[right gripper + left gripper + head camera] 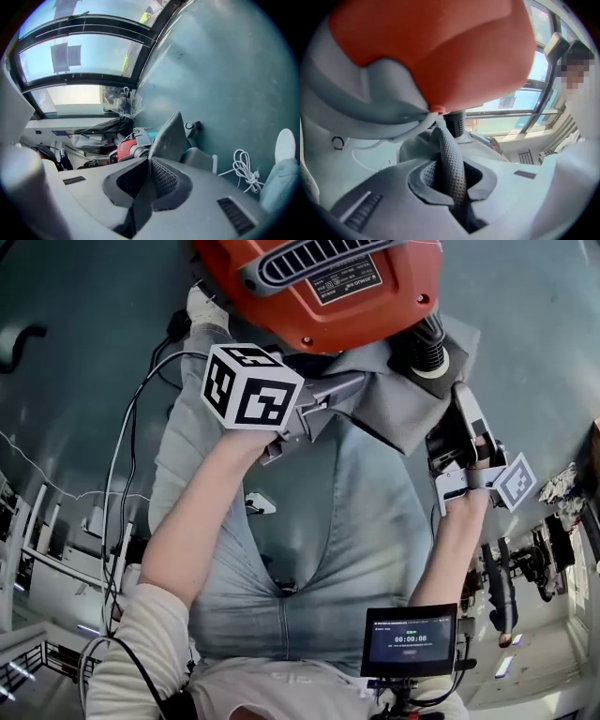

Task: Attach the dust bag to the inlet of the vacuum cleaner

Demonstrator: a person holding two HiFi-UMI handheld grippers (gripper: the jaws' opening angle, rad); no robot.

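Note:
The orange vacuum cleaner (319, 287) lies at the top of the head view, with its black ribbed inlet (427, 343) at its lower right. The grey dust bag (394, 399) drapes below it over the person's lap. My left gripper (337, 388) is shut on a fold of the bag at its left side, just under the orange body. In the left gripper view the pinched fold (450, 159) runs up toward the inlet (454, 124). My right gripper (461, 407) is shut on the bag's right edge below the inlet; a grey flap (171, 136) stands up from its jaws.
The person's jeans-clad legs (309, 521) fill the middle, with a white shoe (206, 307) beside the vacuum. Cables (131, 456) trail on the green floor at left. A small monitor (411, 641) sits at the bottom. A white cord coil (243, 171) lies by the wall.

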